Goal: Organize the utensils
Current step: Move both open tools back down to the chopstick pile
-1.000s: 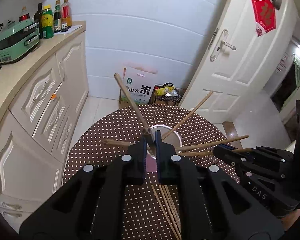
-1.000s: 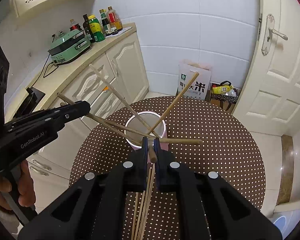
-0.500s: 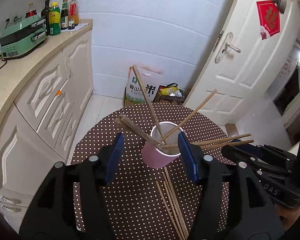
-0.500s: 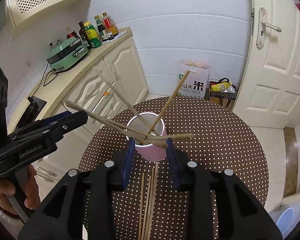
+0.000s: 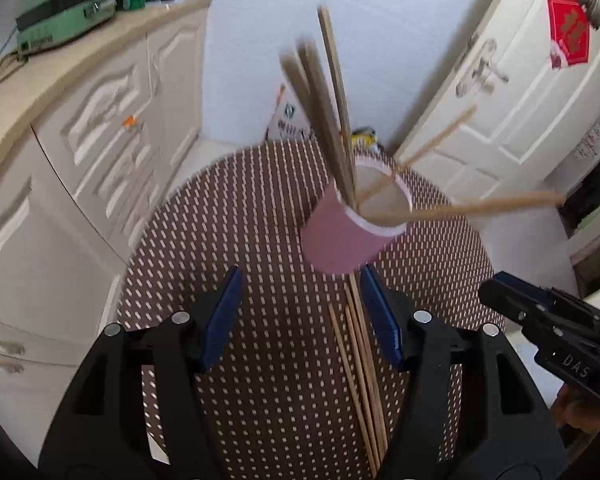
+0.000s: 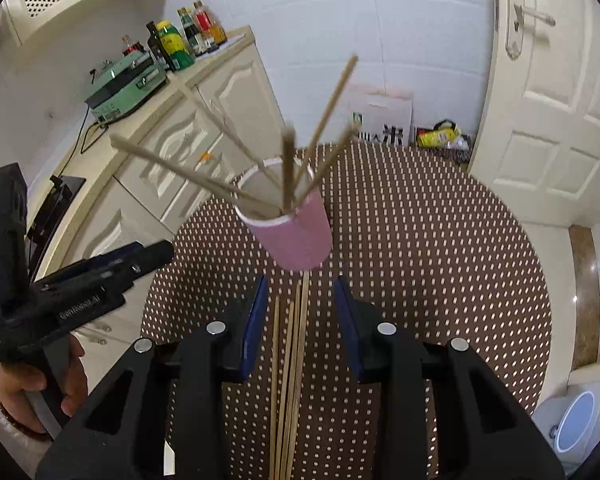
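- Round surface [image 5: 260, 216] with a brown polka-dot cloth; pink paper cup [image 5: 344, 236] stands on it, mouth up, looking tilted in the fisheye views.
- Chopsticks in cup [image 6: 324, 120]: wooden, tips down inside, free ends fanned up and out over the rim. About six counted in the right wrist view; blur makes the exact number unsure.
- Their directions, left wrist view: three close together nearly upright, leaning slightly left; one slanting up-right toward the door; one almost level, pointing right.
- Loose chopsticks [image 5: 360, 364] lie flat on the surface just on the near side of the cup, bundled side by side, long axes running from the cup's base toward the camera. About four or five; they overlap, so the count is rough.
- Left tool [image 5: 300, 308]: released, blue pads well apart, nothing between them but bare cloth; the loose bundle lies near its right pad.
- Right tool [image 6: 300, 312]: released, narrower gap, gripping nothing; the loose bundle passes between its pads in view, lying on the surface below.
- Both tools aim down at the surface, near side of the cup.
- A hand [image 6: 32, 392] holds the left tool's handle.
- Background: one green appliance [image 6: 126, 88] and several bottles [image 6: 184, 38] on the kitchen counter.
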### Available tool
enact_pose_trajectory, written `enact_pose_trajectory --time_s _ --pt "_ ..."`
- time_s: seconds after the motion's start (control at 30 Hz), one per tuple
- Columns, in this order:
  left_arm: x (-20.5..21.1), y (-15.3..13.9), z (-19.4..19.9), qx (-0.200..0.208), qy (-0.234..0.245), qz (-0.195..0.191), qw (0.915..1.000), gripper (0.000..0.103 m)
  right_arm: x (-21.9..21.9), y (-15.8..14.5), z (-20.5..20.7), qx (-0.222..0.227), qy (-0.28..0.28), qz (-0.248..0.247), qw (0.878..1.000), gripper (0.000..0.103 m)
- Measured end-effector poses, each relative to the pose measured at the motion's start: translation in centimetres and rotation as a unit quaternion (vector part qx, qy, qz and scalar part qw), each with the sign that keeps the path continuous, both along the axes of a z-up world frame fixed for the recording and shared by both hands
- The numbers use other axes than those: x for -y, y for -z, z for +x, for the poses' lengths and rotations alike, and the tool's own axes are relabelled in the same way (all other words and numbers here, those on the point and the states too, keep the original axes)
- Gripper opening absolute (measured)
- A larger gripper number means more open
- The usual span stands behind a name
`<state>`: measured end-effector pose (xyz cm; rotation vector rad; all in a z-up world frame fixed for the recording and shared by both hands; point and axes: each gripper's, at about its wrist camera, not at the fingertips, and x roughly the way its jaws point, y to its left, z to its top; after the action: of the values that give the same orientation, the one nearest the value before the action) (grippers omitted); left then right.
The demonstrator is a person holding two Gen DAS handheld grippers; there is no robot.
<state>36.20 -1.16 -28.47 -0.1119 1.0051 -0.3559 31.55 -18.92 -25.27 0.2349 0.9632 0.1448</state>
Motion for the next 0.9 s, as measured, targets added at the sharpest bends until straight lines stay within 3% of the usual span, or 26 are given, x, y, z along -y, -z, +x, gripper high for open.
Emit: enact_pose_trajectory --time_s 0.17,0.3,0.43,0.67,0.83,0.9 --pt "1.9 3.7 -0.2 -0.044 0.020 0.018 0.9987 0.060 0.3 2.2 -0.1 -0.028 -0.003 0.006 1.000 0.032" --pt "4.2 7.2 0.0 -0.086 0.041 0.062 0.9936 0.060 0.9 3.9 0.0 -0.054 -0.001 0.011 0.999 0.032" --pt "5.6 9.4 0.1 -0.111 0.049 0.078 0.9896 0.060 1.6 5.4 0.1 -0.073 0.001 0.019 0.997 0.032" --pt "7.2 11.4 0.5 -0.125 0.052 0.111 0.9845 0.060 2.3 6.7 0.8 -0.091 -0.005 0.029 0.995 0.032" --pt "8.1 11.5 0.4 -0.108 0.061 0.145 0.9817 0.060 2.5 7.4 1.6 -0.100 -0.012 0.035 0.994 0.032" --pt "8.2 11.5 0.2 -0.102 0.062 0.150 0.9814 0.055 2.3 7.7 2.0 -0.104 -0.016 0.037 0.994 0.032"
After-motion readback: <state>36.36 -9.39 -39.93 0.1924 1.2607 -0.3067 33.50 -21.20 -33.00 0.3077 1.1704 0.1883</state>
